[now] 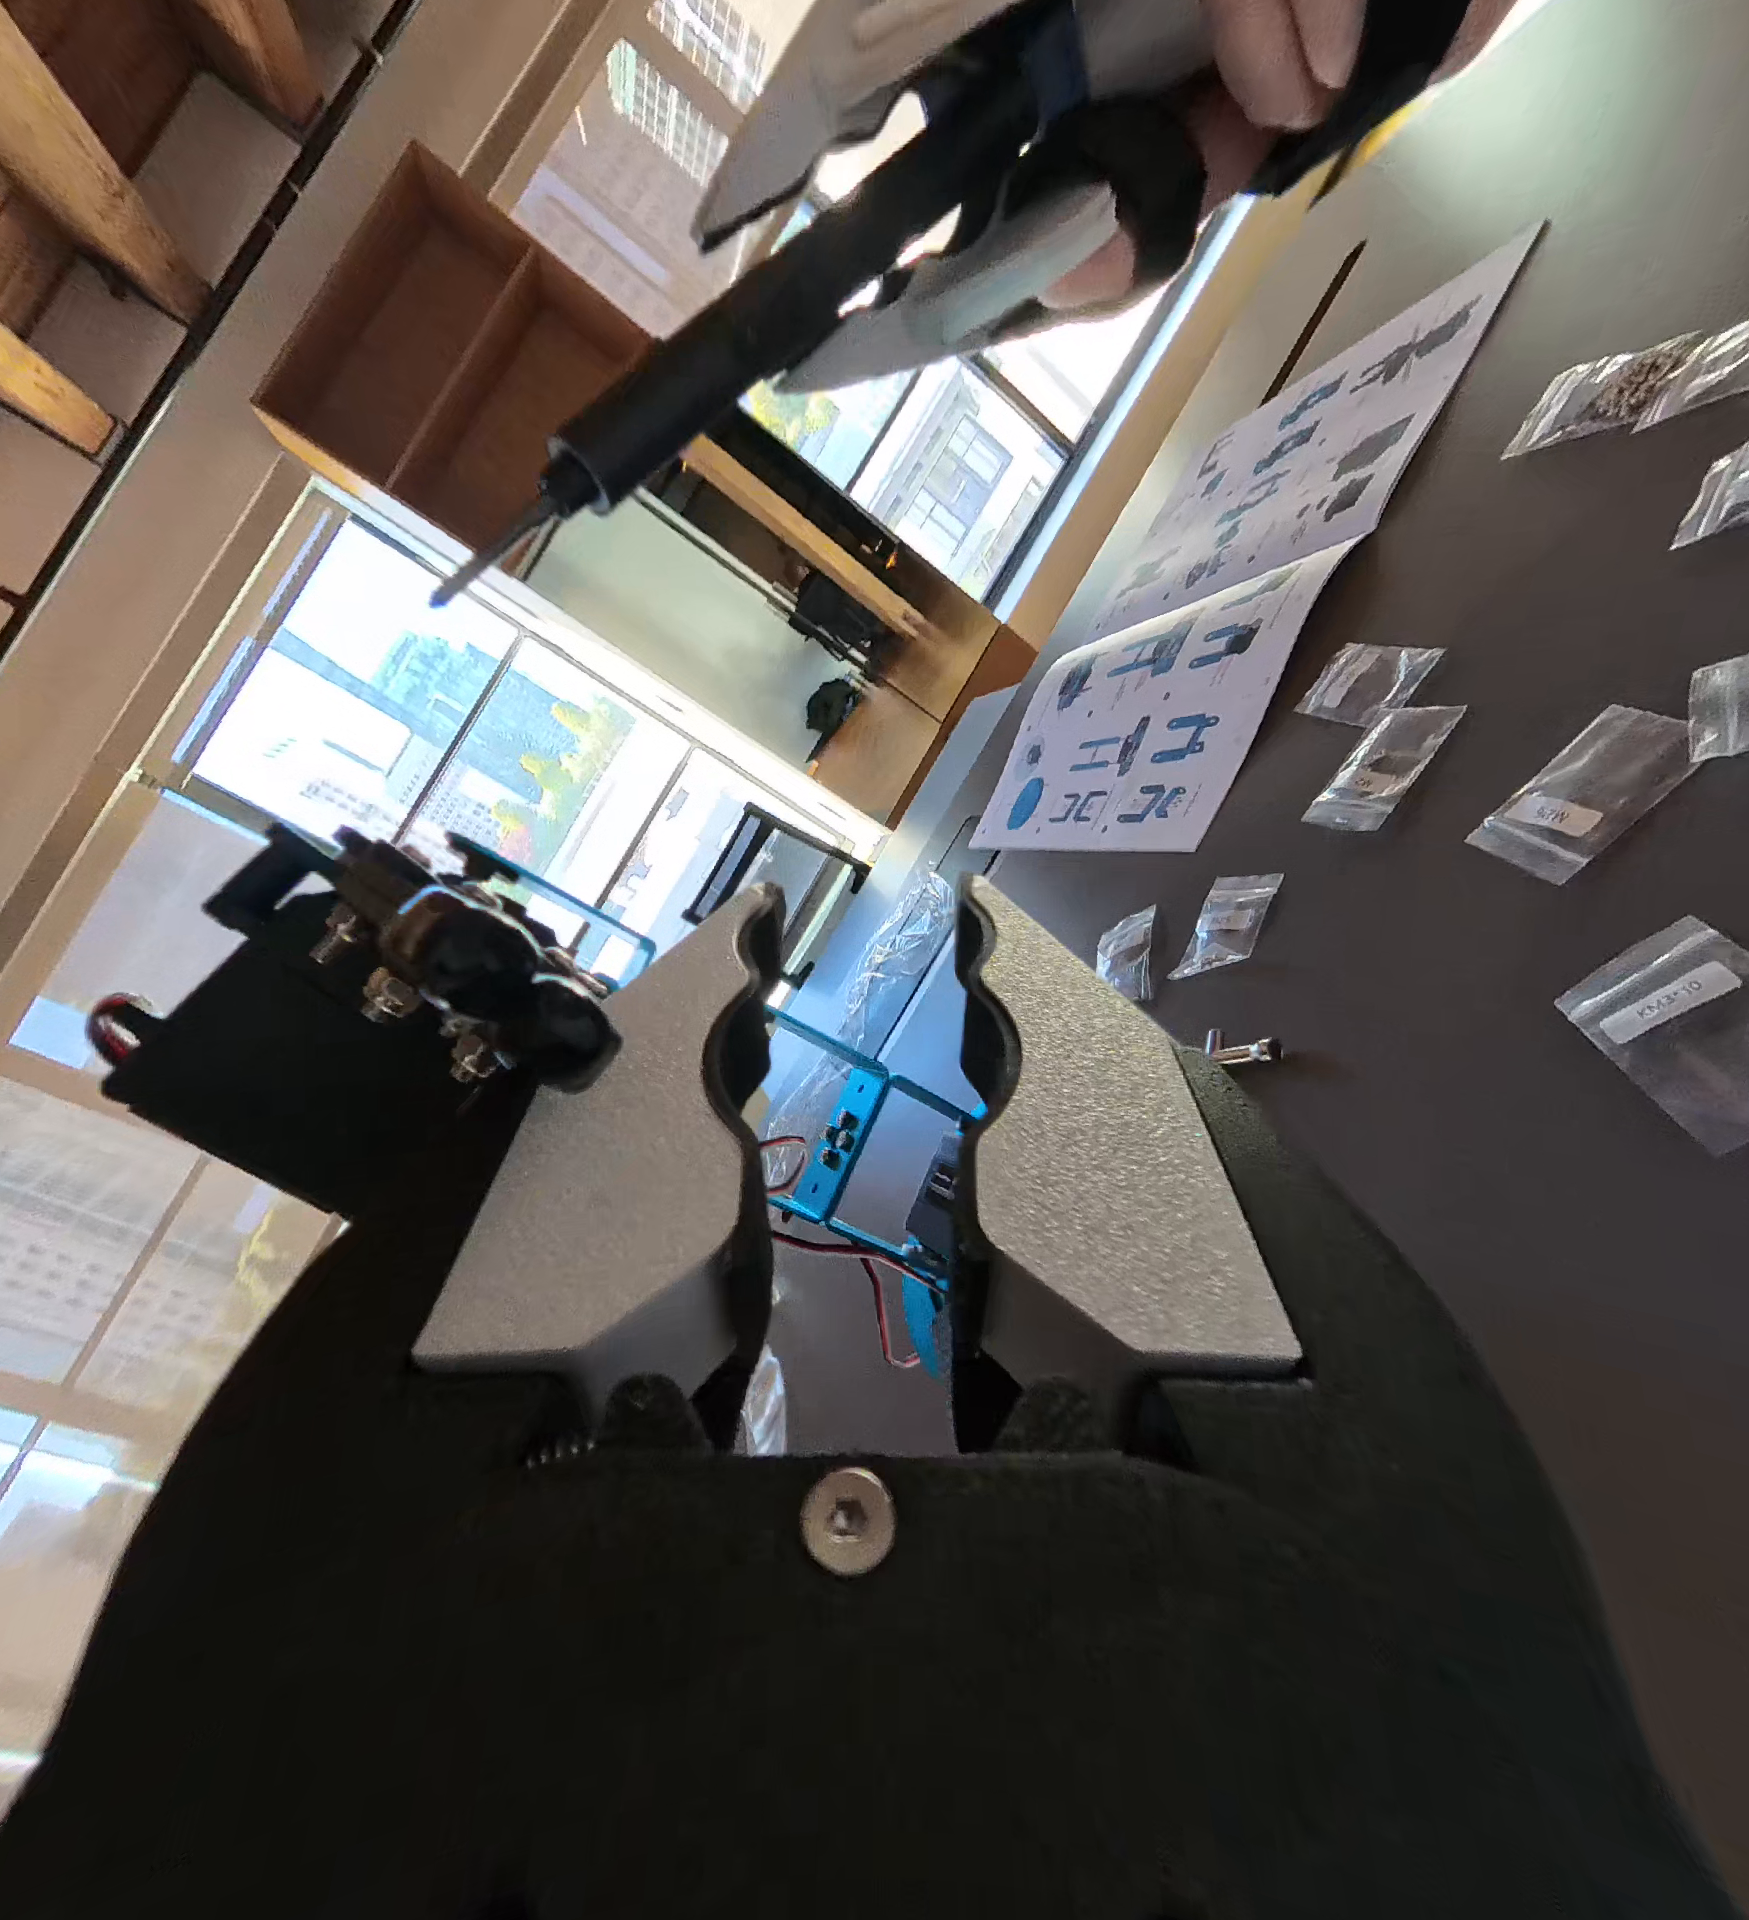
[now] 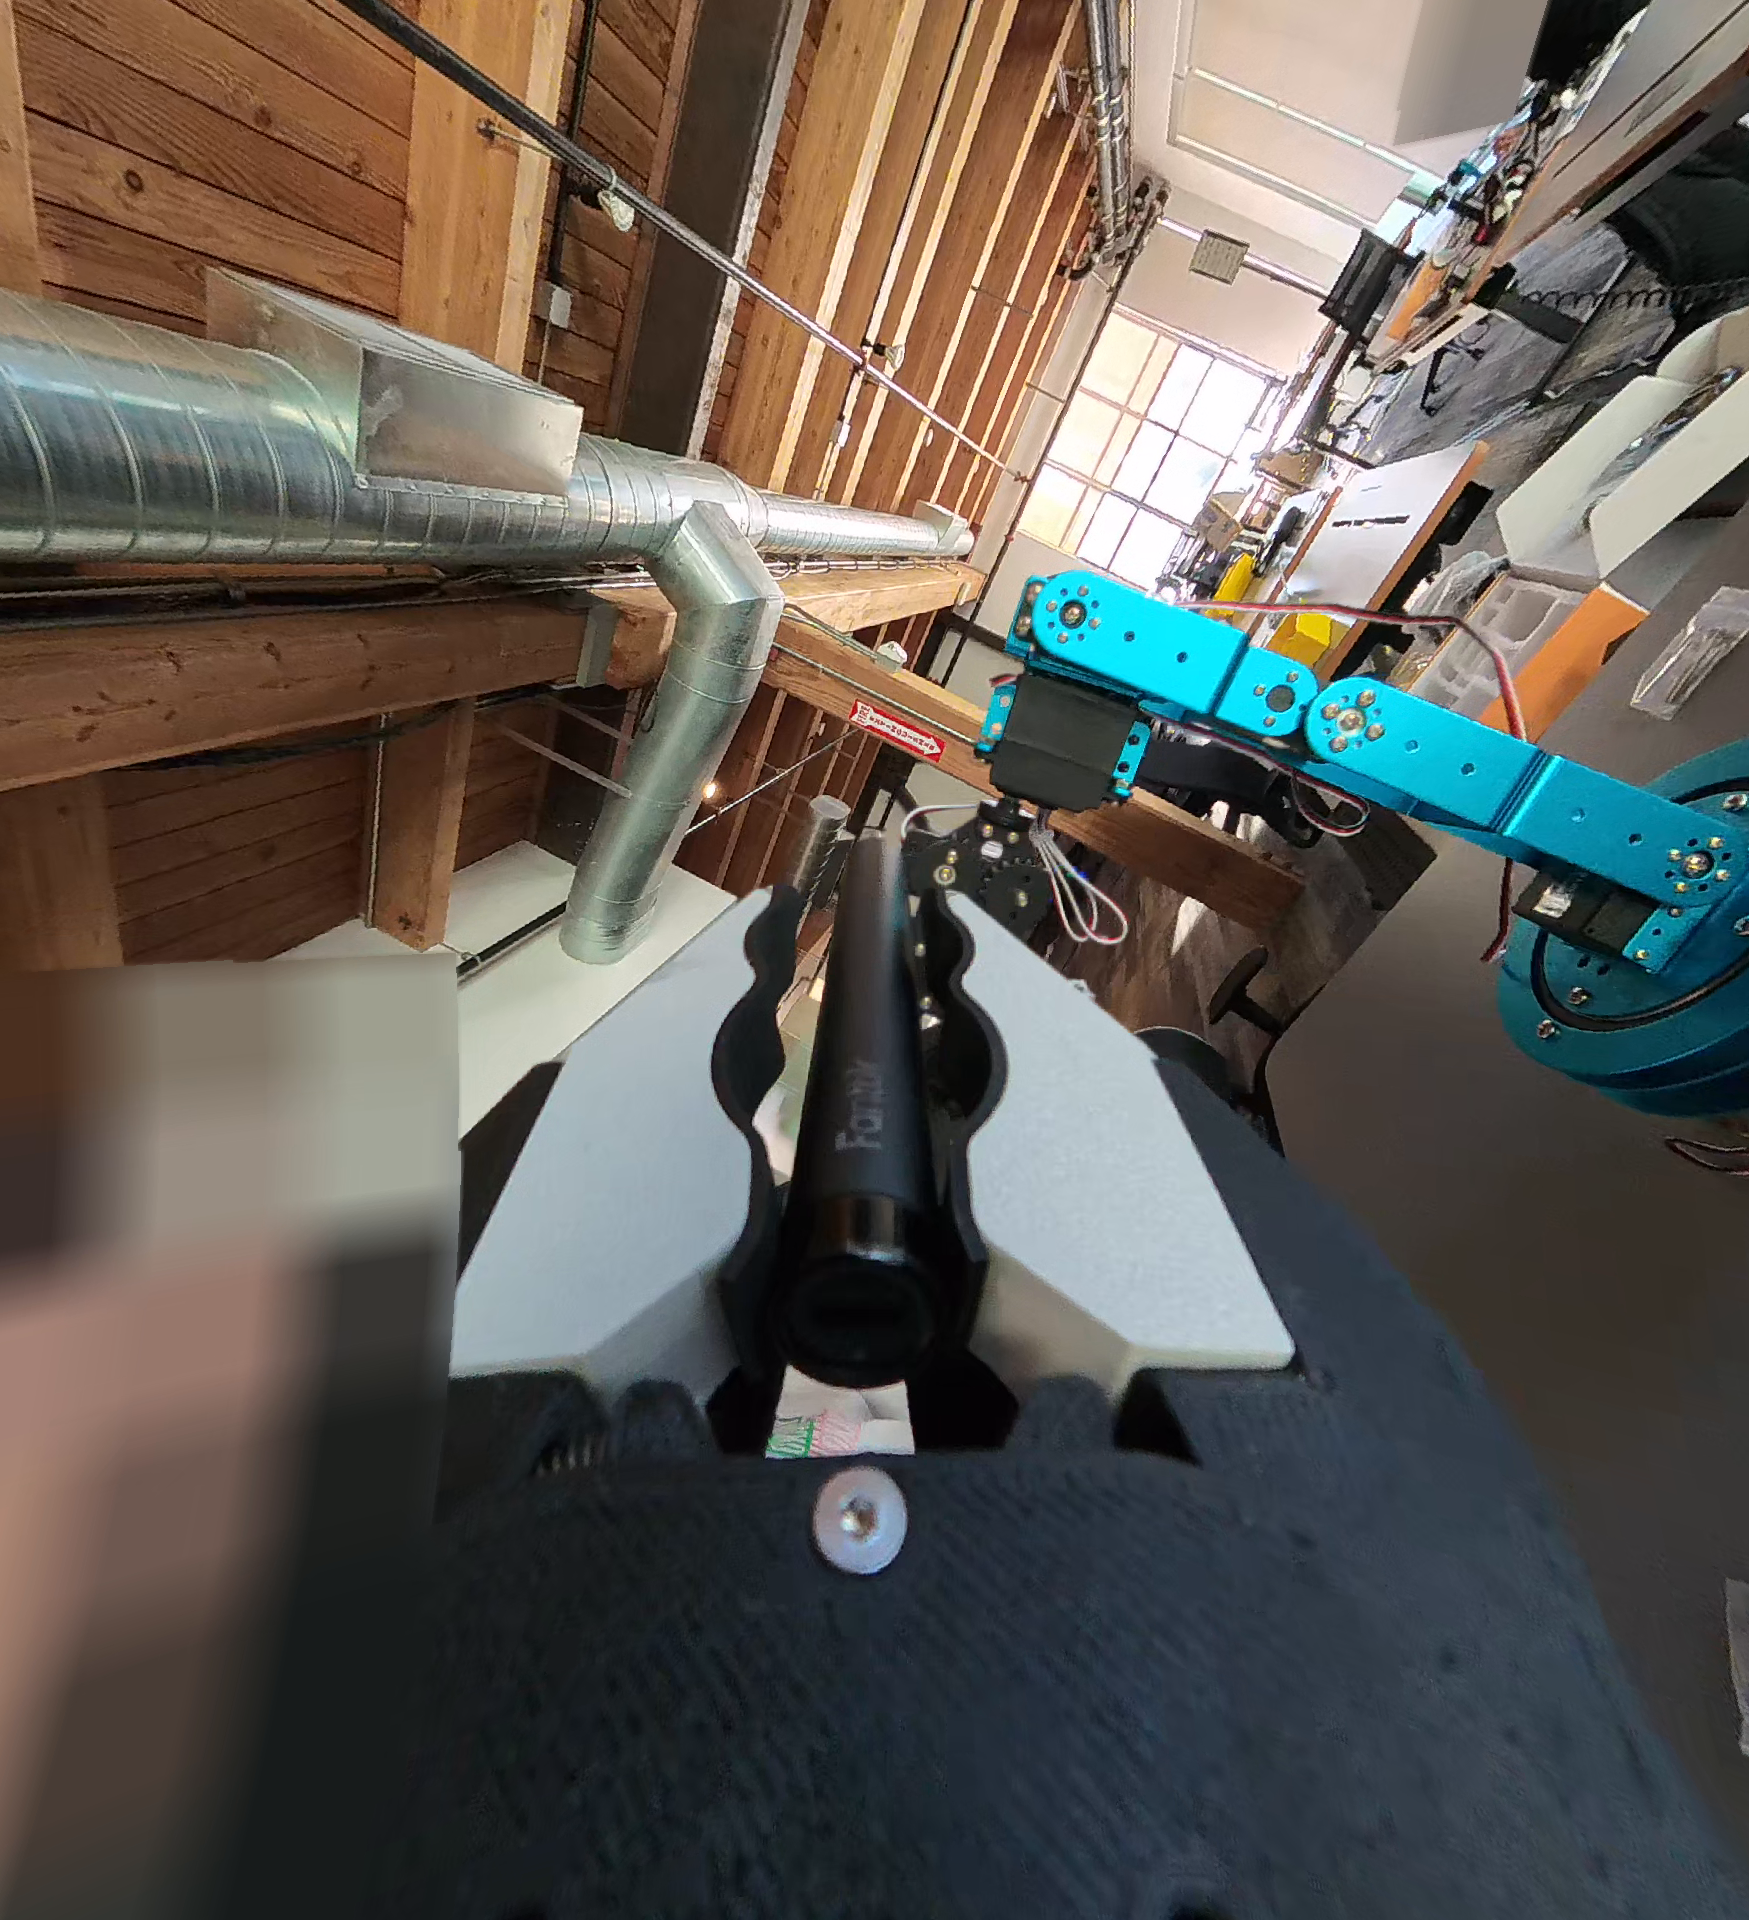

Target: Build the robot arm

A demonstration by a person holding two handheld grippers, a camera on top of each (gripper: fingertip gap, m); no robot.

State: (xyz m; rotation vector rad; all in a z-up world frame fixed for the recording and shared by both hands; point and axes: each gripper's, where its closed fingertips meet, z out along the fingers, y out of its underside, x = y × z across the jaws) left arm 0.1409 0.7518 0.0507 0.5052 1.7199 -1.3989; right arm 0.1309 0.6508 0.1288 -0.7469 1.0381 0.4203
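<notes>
My right gripper (image 2: 854, 909) is shut on a black electric screwdriver (image 2: 875, 1060), which points forward at the black claw (image 2: 995, 873) on the end of a blue metal robot arm (image 2: 1421, 748). The arm rises from a blue round base (image 2: 1701, 1018). In the left wrist view the screwdriver (image 1: 704, 364) hangs above, its tip clear of the parts. My left gripper (image 1: 865, 904) has its jaws closed on a blue bracket (image 1: 854, 1127) of that arm. A black servo block with bolts (image 1: 330, 1039) sits just left of it.
The dark table (image 1: 1472, 1351) holds an open instruction booklet (image 1: 1244, 582), several small clear bags of hardware (image 1: 1576, 790) and a loose bolt (image 1: 1244, 1051). White boxes (image 2: 1680, 447) stand at the back. A hand (image 1: 1296, 52) holds the right gripper. About 12 centimeters separates my left fingertips from my right. Measured from the fingertips, the blue round base (image 2: 1701, 1018) is 15 centimeters or so from the left gripper and 25 centimeters from the right.
</notes>
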